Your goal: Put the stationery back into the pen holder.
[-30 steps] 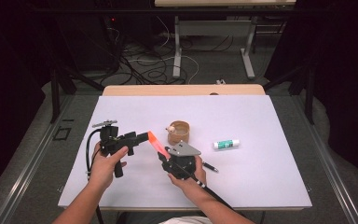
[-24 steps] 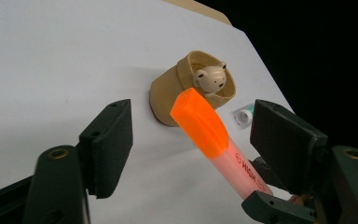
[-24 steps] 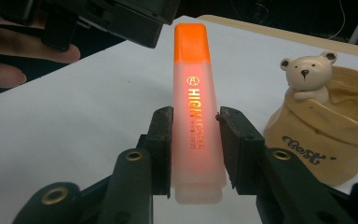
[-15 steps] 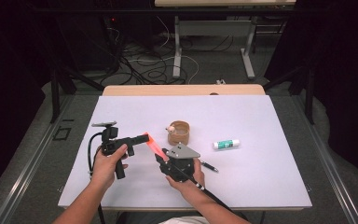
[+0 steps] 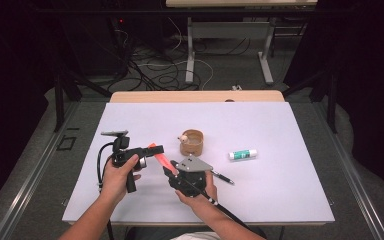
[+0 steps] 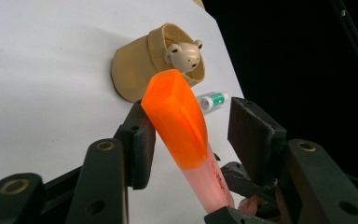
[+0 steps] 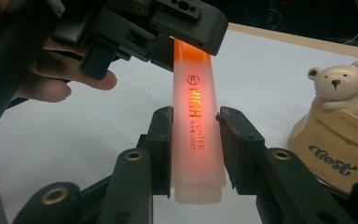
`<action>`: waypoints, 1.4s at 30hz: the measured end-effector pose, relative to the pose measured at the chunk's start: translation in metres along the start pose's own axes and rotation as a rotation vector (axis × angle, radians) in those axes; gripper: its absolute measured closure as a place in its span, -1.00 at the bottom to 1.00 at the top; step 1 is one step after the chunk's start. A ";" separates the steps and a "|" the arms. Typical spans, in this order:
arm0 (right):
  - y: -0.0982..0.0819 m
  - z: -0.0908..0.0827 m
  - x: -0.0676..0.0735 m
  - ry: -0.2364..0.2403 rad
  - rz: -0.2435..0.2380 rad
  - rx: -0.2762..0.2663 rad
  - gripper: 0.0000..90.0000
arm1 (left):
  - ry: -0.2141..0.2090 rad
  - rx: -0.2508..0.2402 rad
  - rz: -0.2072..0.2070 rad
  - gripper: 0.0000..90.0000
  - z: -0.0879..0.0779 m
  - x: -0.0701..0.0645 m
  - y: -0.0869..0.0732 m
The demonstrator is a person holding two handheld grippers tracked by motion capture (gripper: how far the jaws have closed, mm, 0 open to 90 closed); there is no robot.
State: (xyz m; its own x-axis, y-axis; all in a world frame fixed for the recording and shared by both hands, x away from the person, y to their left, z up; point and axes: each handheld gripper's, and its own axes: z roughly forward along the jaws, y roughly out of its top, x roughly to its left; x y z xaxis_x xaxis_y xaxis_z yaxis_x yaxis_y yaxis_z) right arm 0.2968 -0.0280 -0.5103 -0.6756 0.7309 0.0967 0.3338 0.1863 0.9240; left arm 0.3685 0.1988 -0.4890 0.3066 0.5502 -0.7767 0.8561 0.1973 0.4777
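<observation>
An orange highlighter (image 5: 161,157) hangs above the white sheet between both hands. My right gripper (image 5: 171,170) is shut on its translucent barrel (image 7: 196,135), which sits squeezed between the two pads. My left gripper (image 5: 155,149) reaches in from the left, its jaws on either side of the orange cap (image 6: 179,121). Those jaws have just been closing with the cap between them. In the left gripper view one pad lies against the cap while the other pad (image 6: 256,135) still stands apart from it.
A tan pen holder with a small bear figure (image 5: 192,142) stands just beyond the grippers. A green-and-white glue stick (image 5: 243,154) lies to its right, and a dark pen (image 5: 222,177) lies beside my right hand. The white sheet (image 5: 280,130) covers the table.
My left gripper has edged right along the highlighter's cap end, and its jaws have narrowed around the cap. The right gripper and the highlighter have stayed in place.
</observation>
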 end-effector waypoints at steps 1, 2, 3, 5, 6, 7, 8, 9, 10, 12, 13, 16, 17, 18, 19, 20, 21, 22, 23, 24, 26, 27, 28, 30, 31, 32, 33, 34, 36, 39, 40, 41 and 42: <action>0.000 0.000 0.000 0.000 0.000 -0.003 0.47 | -0.003 0.009 -0.003 0.24 -0.001 0.001 0.001; 0.000 0.000 0.000 0.001 0.005 -0.003 0.47 | -0.004 0.018 -0.014 0.28 -0.002 0.002 0.001; 0.000 0.000 0.000 0.002 0.003 -0.004 0.47 | -0.010 -0.008 -0.019 0.32 -0.001 0.003 0.000; 0.000 0.000 0.000 0.002 0.002 -0.005 0.47 | -0.011 -0.012 -0.035 0.39 -0.001 0.004 0.000; 0.000 0.000 0.000 0.002 0.002 -0.005 0.47 | -0.009 0.011 -0.036 0.43 -0.003 0.005 0.001; 0.000 0.000 0.000 0.003 0.004 -0.003 0.47 | -0.012 0.014 -0.028 0.43 -0.003 0.006 0.001; 0.000 0.000 0.000 0.003 0.006 -0.003 0.47 | -0.015 0.016 -0.038 0.44 -0.003 0.007 0.001; 0.000 0.001 0.000 0.000 0.005 -0.010 0.47 | -0.016 0.009 -0.038 0.45 -0.002 0.007 0.001; 0.000 0.001 0.000 0.002 0.007 -0.004 0.47 | -0.013 -0.004 -0.030 0.45 -0.001 0.008 0.000; 0.000 0.001 -0.001 0.004 0.013 -0.003 0.47 | -0.016 -0.011 -0.044 0.46 0.000 0.008 0.000; 0.000 0.001 -0.001 0.009 0.008 0.004 0.47 | -0.019 -0.011 -0.040 0.46 0.000 0.009 0.000; 0.000 0.000 -0.001 0.010 0.019 0.017 0.47 | -0.023 -0.008 -0.044 0.46 0.000 0.010 0.001; 0.000 0.001 -0.001 0.011 0.019 0.006 0.47 | -0.025 -0.001 -0.043 0.46 0.000 0.011 0.001; 0.000 0.002 -0.001 0.010 0.027 0.004 0.47 | -0.025 0.002 -0.052 0.46 0.000 0.011 0.001; 0.000 0.002 -0.001 0.010 0.030 0.003 0.47 | -0.023 -0.005 -0.048 0.47 0.000 0.011 0.001; -0.001 0.002 -0.002 0.012 0.031 0.006 0.47 | -0.024 -0.004 -0.051 0.47 0.000 0.011 0.001; -0.001 0.003 -0.002 0.014 0.029 0.007 0.47 | -0.027 0.002 -0.056 0.48 0.000 0.011 0.001; -0.001 0.003 -0.002 0.016 0.030 0.008 0.47 | -0.028 -0.001 -0.058 0.49 0.000 0.011 0.001; -0.001 0.002 -0.002 0.015 0.039 0.022 0.47 | -0.032 -0.001 -0.058 0.50 0.000 0.011 0.001; -0.002 0.004 -0.002 0.017 0.041 0.004 0.47 | -0.039 0.002 -0.062 0.51 0.000 0.011 0.001; -0.002 0.004 -0.003 0.020 0.032 0.024 0.47 | -0.052 0.007 -0.068 0.57 -0.001 0.010 0.002; -0.003 0.006 -0.002 0.017 0.031 0.018 0.47 | -0.057 0.011 -0.065 0.60 -0.001 0.010 0.002; -0.003 0.006 -0.002 0.016 0.029 0.022 0.47 | -0.060 0.022 -0.060 0.62 -0.002 0.009 0.003; -0.003 0.008 -0.002 0.020 0.037 0.034 0.46 | -0.059 0.018 -0.056 0.64 -0.002 0.008 0.002; -0.004 0.009 -0.002 0.023 0.044 0.039 0.45 | -0.057 0.010 -0.055 0.65 -0.001 0.007 0.002; -0.004 0.009 -0.002 0.023 0.044 0.039 0.45 | -0.041 0.018 -0.033 0.65 -0.002 0.006 0.002; -0.004 0.010 -0.002 0.023 0.045 0.063 0.40 | -0.016 0.010 -0.011 0.65 -0.001 0.005 0.002; -0.005 0.011 -0.001 0.024 0.042 0.062 0.31 | -0.003 0.004 0.003 0.65 -0.001 0.005 0.002; -0.005 0.012 -0.002 0.021 0.046 0.056 0.13 | 0.010 -0.005 0.010 0.65 -0.002 0.004 0.002; -0.005 0.013 -0.003 0.022 0.052 0.090 -0.07 | 0.040 -0.022 0.031 0.65 -0.004 0.004 0.002; -0.005 0.014 -0.004 0.024 0.056 0.093 -0.12 | 0.053 -0.023 0.048 0.65 -0.004 0.004 0.003; -0.005 0.014 -0.004 0.026 0.058 0.110 -0.19 | 0.069 -0.017 0.069 0.65 -0.006 0.004 0.003; -0.005 0.016 -0.005 0.029 0.056 0.110 -0.26 | 0.086 -0.036 0.078 0.65 -0.006 0.004 0.003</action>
State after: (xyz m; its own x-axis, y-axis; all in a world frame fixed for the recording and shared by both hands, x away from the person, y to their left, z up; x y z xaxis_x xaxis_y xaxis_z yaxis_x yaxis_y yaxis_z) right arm 0.3085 -0.0218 -0.5217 -0.6719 0.7233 0.1595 0.4407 0.2173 0.8709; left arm 0.3697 0.2064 -0.4882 0.3335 0.6319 -0.6997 0.8153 0.1794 0.5506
